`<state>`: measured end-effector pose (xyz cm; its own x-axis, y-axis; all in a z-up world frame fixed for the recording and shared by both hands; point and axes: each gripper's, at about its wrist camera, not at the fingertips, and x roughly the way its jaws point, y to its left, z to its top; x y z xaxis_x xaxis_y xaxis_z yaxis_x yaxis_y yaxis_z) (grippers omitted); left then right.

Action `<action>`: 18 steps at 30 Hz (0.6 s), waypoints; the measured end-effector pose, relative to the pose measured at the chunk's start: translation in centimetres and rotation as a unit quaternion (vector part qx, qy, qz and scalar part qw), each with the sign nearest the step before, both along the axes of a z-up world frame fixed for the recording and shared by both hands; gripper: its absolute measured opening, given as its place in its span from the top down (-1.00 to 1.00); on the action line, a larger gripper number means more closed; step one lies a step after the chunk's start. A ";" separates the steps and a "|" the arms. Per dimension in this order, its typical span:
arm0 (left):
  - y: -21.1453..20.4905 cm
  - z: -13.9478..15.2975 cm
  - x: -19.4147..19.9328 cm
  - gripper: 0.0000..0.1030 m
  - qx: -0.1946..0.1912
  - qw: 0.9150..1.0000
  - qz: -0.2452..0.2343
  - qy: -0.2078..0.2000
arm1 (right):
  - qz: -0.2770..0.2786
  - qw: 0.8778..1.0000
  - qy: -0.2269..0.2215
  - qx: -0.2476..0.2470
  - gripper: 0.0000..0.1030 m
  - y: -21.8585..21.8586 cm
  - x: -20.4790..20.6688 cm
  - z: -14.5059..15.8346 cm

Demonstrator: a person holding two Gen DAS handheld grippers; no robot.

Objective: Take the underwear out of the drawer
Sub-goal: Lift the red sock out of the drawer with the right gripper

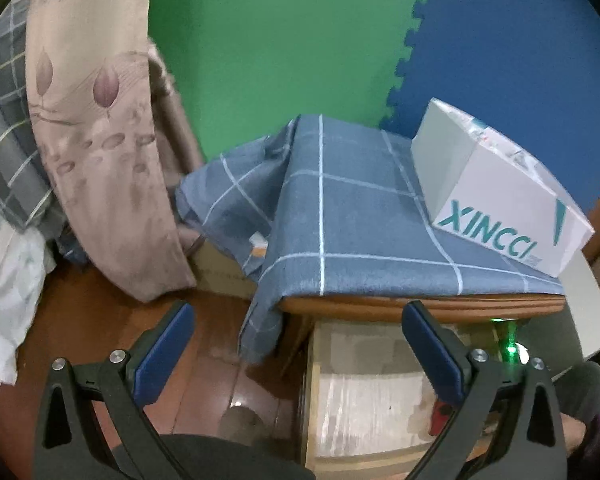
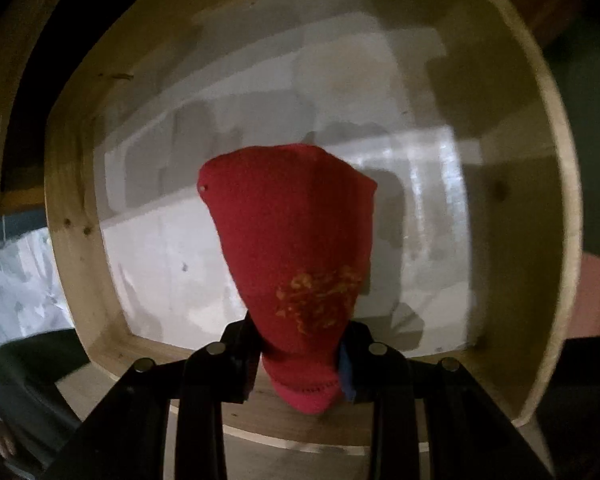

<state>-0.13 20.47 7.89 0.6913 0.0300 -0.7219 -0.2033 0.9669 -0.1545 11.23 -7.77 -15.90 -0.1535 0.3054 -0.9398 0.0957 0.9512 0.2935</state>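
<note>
In the right wrist view my right gripper is shut on red underwear with a yellow print. The cloth hangs from the fingers above the open wooden drawer, whose bottom is lined with white paper. In the left wrist view my left gripper is open and empty, held above the floor and the drawer's left wall. A bit of the red underwear shows behind the left gripper's right finger. The drawer belongs to a wooden cabinet.
A blue checked cloth covers the cabinet top, with a white XINCCI box on it. A beige leaf-print pillow leans at the left over the wooden floor. Green and blue foam mats line the wall.
</note>
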 end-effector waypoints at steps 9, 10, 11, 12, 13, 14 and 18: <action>-3.9 -1.0 1.2 -0.99 0.057 0.998 -0.020 0.023 | 0.040 0.998 -0.045 -0.005 0.39 -0.5 -1.0 0.8; -4.4 -1.1 1.3 -0.99 0.062 0.997 -0.025 0.026 | 0.041 0.998 -0.046 -0.004 0.39 -2.3 -1.6 0.6; -4.8 -1.2 1.4 -0.99 0.067 0.997 -0.030 0.027 | 0.038 0.998 -0.045 0.000 0.39 -2.3 -1.7 0.5; -5.3 -1.3 1.5 -0.99 0.075 0.996 -0.035 0.028 | 0.033 0.998 -0.044 0.007 0.39 -2.5 -1.8 0.4; -5.7 -1.3 1.6 -0.99 0.082 0.995 -0.040 0.028 | 0.031 0.998 -0.045 0.011 0.39 -2.6 -1.8 0.5; -6.2 -1.4 1.6 -0.99 0.089 0.995 -0.045 0.029 | 0.031 0.998 -0.049 0.012 0.39 -2.7 -1.8 0.6; -7.4 -1.9 2.1 -0.99 0.102 0.992 -0.060 0.039 | 0.024 0.998 -0.050 0.022 0.39 -3.2 -2.1 0.5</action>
<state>2.01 13.02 6.02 0.6408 0.1017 -0.7610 -0.0884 0.9944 0.0585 9.13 -10.96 -15.42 -0.0750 0.3418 -0.9368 0.0178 0.9397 0.3415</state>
